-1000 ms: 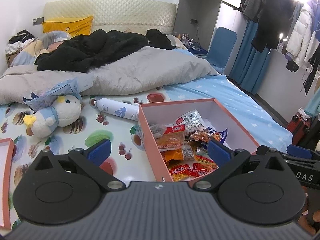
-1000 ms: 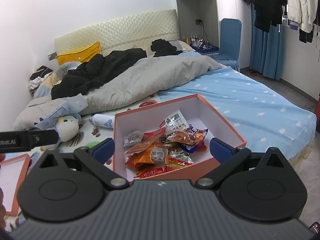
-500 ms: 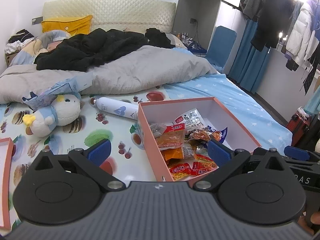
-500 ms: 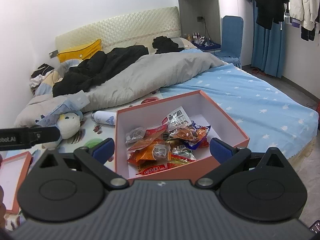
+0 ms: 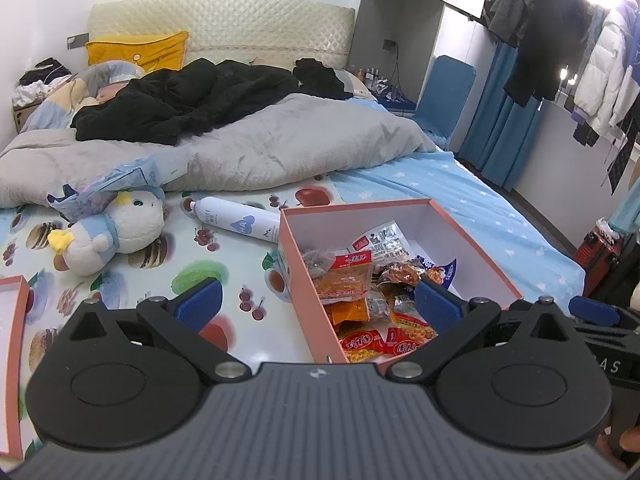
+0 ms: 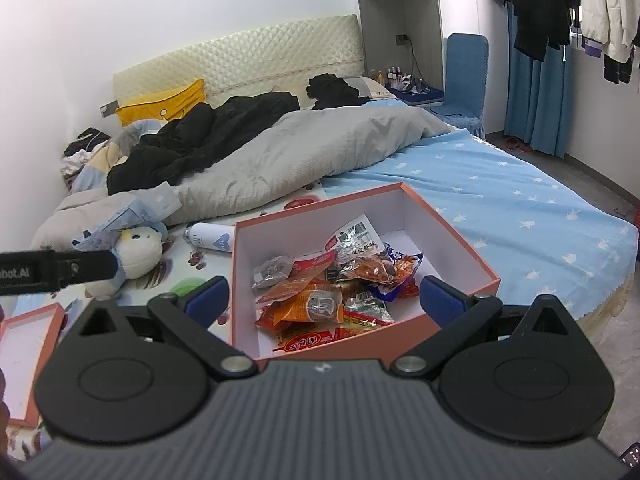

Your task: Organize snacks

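Note:
A pink box (image 5: 298, 264) (image 6: 460, 236) with white inside lies open on the bed and holds several snack packets (image 5: 348, 278) (image 6: 316, 300) in orange, red and clear wrappers. My left gripper (image 5: 318, 304) is open and empty, above the box's near left corner. My right gripper (image 6: 324, 296) is open and empty, above the box's near edge. The left gripper's finger (image 6: 80, 266) shows at the left of the right wrist view.
A plush duck (image 5: 116, 232) and a white spray bottle (image 5: 236, 222) lie on the fruit-print mat left of the box. A pink lid (image 5: 14, 360) (image 6: 28, 340) lies at the far left. A grey duvet (image 5: 260, 152) and black clothes lie behind. The bed edge is to the right.
Both grippers have drifted slightly toward the box, so it sits a little larger and lower in view. Both stay open and empty.

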